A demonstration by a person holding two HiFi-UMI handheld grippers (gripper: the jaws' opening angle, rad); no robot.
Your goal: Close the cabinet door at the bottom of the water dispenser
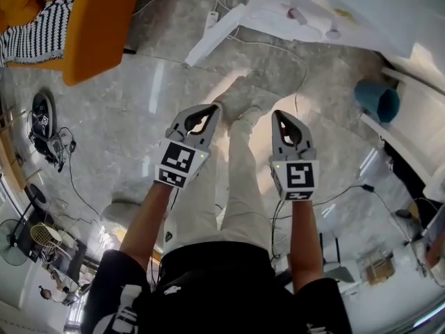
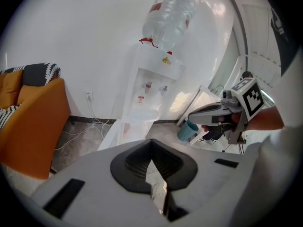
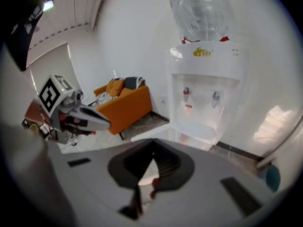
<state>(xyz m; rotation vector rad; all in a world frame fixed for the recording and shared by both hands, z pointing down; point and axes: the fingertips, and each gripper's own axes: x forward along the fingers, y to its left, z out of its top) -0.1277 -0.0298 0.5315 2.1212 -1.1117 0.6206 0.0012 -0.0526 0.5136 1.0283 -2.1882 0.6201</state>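
Closest up are the person's pale trousers (image 1: 236, 200) and two forearms, each holding a set of tongs out front. Going left to right: orange sofa (image 1: 97, 26), then the left gripper (image 1: 213, 108), jaws pressed together with nothing in them. Past it the cabinet door (image 2: 112, 132) hangs wide open at the foot of the water dispenser (image 2: 151, 86), swung toward the sofa and well clear of both tools. Right gripper (image 1: 277, 115) looks the same, tips meeting, empty. Blue bin (image 1: 379, 99) sits far right.

My worry is that closed tips on a slick white panel could skate off. Loose cables (image 2: 75, 135) beside the door might snag too. And a hard shove could rock that big bottle (image 2: 170, 15) up top.
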